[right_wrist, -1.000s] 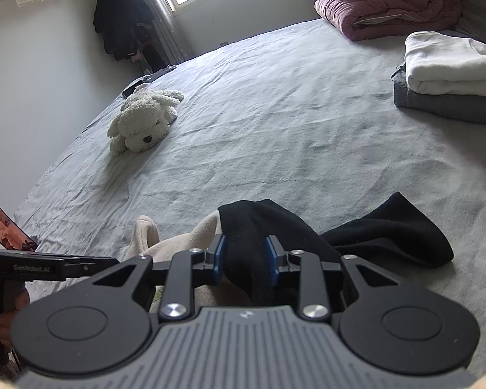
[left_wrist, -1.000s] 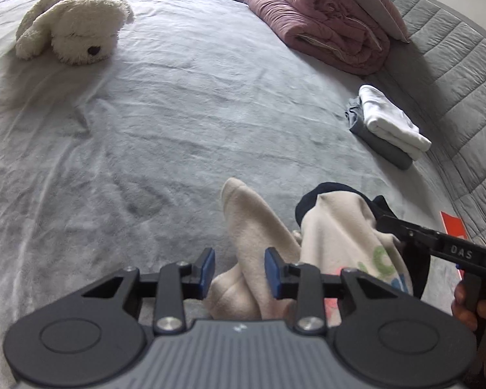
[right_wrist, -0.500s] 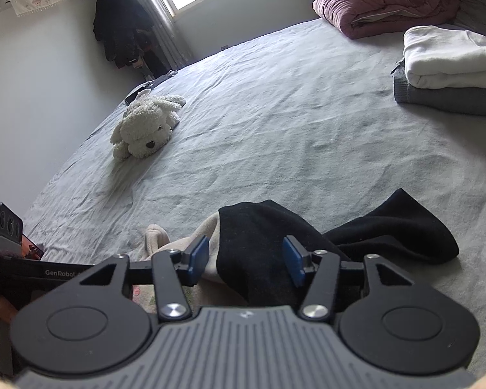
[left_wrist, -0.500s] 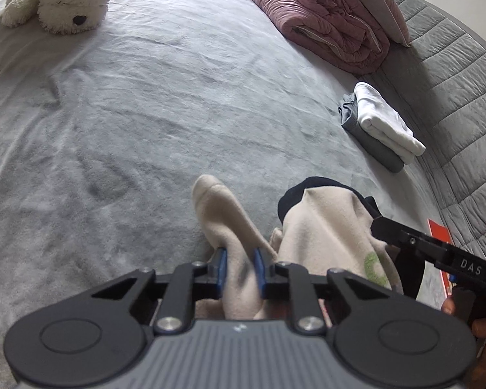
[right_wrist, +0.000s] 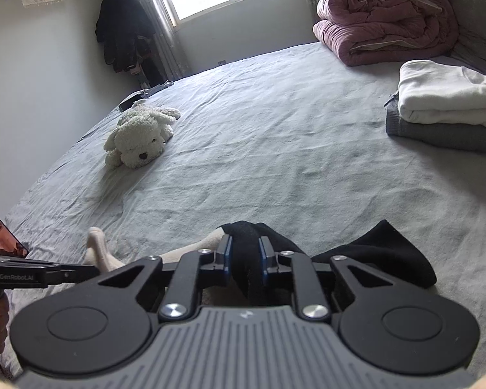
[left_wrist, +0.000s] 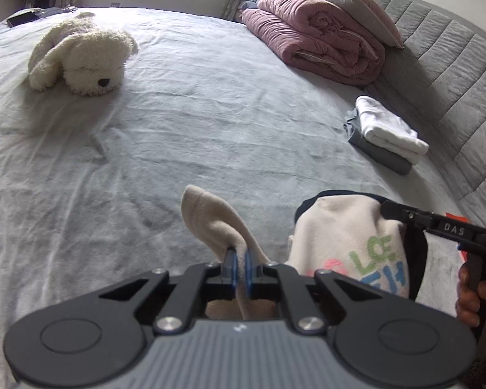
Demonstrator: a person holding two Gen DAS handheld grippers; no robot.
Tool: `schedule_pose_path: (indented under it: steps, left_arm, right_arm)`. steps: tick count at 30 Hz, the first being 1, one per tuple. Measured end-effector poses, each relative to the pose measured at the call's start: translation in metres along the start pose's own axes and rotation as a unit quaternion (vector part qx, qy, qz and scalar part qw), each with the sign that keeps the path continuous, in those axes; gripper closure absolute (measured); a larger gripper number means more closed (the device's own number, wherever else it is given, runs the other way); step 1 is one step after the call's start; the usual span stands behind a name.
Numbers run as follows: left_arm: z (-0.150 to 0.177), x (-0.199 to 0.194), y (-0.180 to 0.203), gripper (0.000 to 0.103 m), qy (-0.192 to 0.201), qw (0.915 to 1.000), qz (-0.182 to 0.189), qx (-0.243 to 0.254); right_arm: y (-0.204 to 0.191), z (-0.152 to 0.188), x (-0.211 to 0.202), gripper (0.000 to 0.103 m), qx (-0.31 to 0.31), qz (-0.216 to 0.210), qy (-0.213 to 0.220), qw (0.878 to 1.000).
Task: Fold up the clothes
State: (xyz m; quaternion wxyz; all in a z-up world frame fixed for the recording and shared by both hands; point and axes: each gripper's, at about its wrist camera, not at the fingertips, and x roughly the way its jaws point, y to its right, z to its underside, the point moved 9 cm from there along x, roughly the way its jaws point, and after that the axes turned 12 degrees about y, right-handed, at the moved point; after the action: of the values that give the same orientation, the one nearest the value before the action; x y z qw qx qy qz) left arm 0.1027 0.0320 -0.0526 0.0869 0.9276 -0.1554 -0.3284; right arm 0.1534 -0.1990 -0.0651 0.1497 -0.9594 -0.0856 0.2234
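Left gripper (left_wrist: 239,270) clamped tight on cream sleeve (left_wrist: 217,223) of sweatshirt (left_wrist: 346,243) at near edge of bed (left_wrist: 210,129). Right gripper (right_wrist: 245,257) narrowed around black fabric (right_wrist: 372,253) of same garment, pads pressing bunched cloth. Sweatshirt crumpled, printed front facing up. Folded white and grey clothes (right_wrist: 444,110) stacked near bed's right edge. Plush dog (right_wrist: 139,136) lies toward far left side. Pink quilt (left_wrist: 317,42) rolled at far right corner.
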Motion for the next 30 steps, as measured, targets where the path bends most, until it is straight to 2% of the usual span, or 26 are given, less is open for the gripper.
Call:
schedule_pose_path:
  steps: [3, 5, 10, 12, 14, 17, 23, 30]
  left_arm:
    - [0.001, 0.001, -0.009, 0.098, -0.006, 0.9981, -0.044, 0.043]
    - [0.004, 0.004, -0.012, 0.097, -0.014, 0.9967, -0.057, 0.056]
    - [0.002, 0.006, -0.021, 0.09, -0.01, 0.9985, -0.048, 0.025]
    - [0.0, 0.008, -0.021, 0.087, -0.008, 0.999, -0.042, 0.015]
    - [-0.001, 0.011, -0.021, 0.08, -0.005, 0.9994, -0.035, 0.004]
    - [-0.004, 0.014, -0.021, 0.071, -0.001, 0.9996, -0.026, -0.011]
    - [-0.009, 0.021, -0.02, 0.065, 0.007, 0.9991, -0.007, -0.042]
    - [0.003, 0.037, -0.013, 0.063, -0.009, 0.9997, -0.024, 0.0]
  right_arm:
    - [0.007, 0.0, 0.001, 0.084, 0.003, 0.012, -0.001, 1.0]
    - [0.009, 0.0, 0.002, 0.084, 0.003, 0.013, -0.003, 1.0]
    - [0.009, 0.002, 0.002, 0.081, 0.004, 0.006, -0.006, 1.0]
    - [0.01, 0.003, 0.002, 0.077, 0.004, 0.005, -0.007, 1.0]
    - [0.01, 0.002, 0.001, 0.066, 0.005, 0.007, -0.007, 1.0]
    - [0.011, -0.002, 0.001, 0.061, 0.007, 0.012, -0.002, 1.0]
    - [0.002, -0.001, 0.006, 0.049, 0.01, -0.004, -0.001, 1.0]
    - [0.005, 0.008, 0.013, 0.049, 0.015, 0.0, -0.017, 1.0]
